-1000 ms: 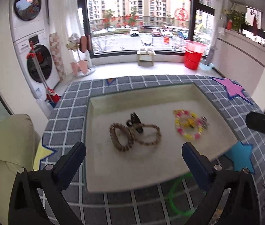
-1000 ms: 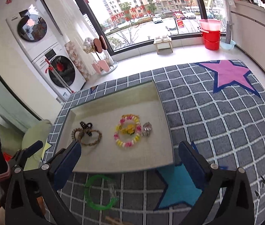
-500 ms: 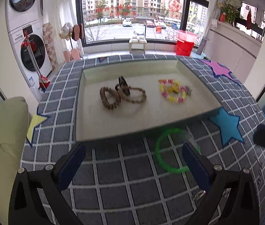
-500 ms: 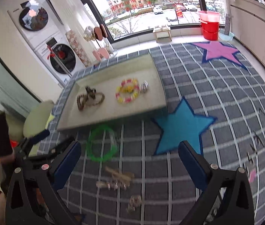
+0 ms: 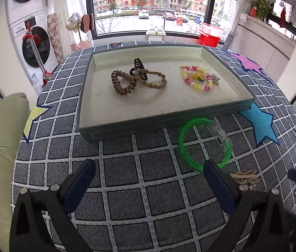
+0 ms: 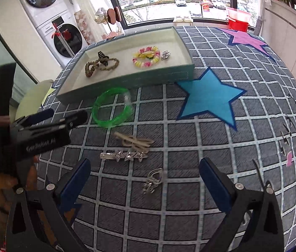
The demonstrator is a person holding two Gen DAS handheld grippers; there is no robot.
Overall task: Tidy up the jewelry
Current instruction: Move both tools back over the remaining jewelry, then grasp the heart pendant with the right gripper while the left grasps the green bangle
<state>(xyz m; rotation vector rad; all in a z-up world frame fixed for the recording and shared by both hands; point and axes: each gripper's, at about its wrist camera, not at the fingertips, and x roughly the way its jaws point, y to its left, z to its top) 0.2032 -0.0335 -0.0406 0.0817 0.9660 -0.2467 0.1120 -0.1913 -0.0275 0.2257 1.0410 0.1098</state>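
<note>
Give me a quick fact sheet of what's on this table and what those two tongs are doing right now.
Tray: holds two brown bead bracelets, a black hair claw, a pink-and-yellow bead bracelet
Outside tray: green bangle, beige bow clip, silver star barrette, small silver piece
Surface: grey checked cloth with stars
Left tongs: open, empty, near the bangle
Right tongs: open, empty, above the silver piece

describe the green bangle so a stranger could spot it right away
Find the shallow teal felt-lined tray on the grid tablecloth. Just outside its near wall lies the translucent neon-green plastic bangle, the only plain smooth ring; the beaded bracelets are inside the tray.
</note>
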